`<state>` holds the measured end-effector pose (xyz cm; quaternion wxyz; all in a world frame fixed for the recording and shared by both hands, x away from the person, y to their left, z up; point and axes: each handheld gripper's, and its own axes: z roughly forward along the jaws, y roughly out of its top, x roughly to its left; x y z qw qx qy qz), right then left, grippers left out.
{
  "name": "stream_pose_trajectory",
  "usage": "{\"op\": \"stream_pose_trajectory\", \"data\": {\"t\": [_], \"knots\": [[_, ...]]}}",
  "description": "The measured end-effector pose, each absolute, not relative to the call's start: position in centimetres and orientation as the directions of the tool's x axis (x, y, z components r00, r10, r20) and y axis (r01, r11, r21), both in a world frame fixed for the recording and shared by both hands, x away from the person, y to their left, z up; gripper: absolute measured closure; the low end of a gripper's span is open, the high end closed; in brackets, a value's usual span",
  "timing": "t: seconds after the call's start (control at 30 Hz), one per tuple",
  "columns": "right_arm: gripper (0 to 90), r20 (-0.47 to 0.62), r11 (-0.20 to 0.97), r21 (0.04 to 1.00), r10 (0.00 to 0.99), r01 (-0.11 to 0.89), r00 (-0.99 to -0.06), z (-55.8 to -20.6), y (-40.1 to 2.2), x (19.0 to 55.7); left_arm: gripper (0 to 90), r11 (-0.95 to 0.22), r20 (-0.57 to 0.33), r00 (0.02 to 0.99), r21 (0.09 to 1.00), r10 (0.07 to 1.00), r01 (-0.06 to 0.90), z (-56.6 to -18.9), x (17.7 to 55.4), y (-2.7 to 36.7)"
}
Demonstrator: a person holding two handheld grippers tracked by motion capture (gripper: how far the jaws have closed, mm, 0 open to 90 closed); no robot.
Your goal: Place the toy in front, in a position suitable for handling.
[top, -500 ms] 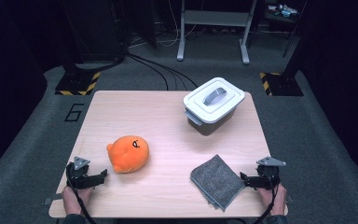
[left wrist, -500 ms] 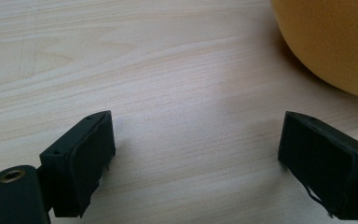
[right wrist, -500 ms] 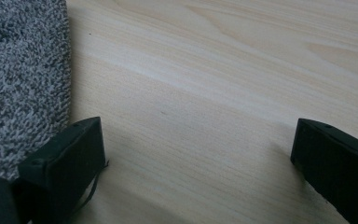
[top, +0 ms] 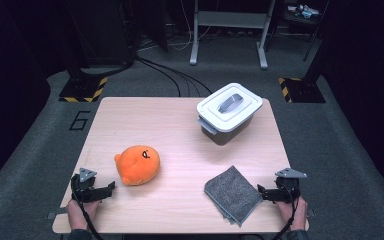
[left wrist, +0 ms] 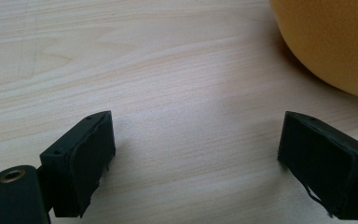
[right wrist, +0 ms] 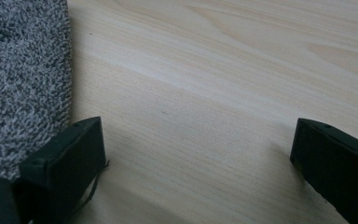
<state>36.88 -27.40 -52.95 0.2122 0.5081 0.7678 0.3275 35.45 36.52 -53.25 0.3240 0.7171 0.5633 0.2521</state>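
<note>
both your grippers rest at the near edge of the desk [top: 180,120], jaws spread wide with nothing but bare wood between them. your left gripper [top: 111,188] sits by the near left corner, just beside the orange plush toy [top: 137,164], which lies left of the desk's middle; in the left gripper view its round side [left wrist: 335,42] bulges in at the upper right, past the right-hand jaw. your right gripper [top: 261,192] sits by the near right corner, just beside the folded grey cloth [top: 232,194]; the right gripper view has the cloth's edge [right wrist: 23,70] next to one jaw. the lidded white box [top: 228,111] stands toward the far right corner, lid on, well apart from both.

nothing is picked up yet, so the reach comes first. for the plush, i'd bring the left jaws square around its widest part and squeeze gently; it will likely give. for the cloth, slide one jaw under a folded edge rather than pinching from above.
</note>
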Motion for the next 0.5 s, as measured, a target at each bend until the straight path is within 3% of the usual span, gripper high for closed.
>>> {"op": "stream_pose_trajectory", "data": {"t": [0.5], "knots": [[3.4,0.010,0.257,0.715,0.926,0.650,-0.377,-52.87,-27.41,36.98,10.5,-0.162,-0.002,0.245,0.744,0.970,0.649,-53.18,35.62,36.51]]}}
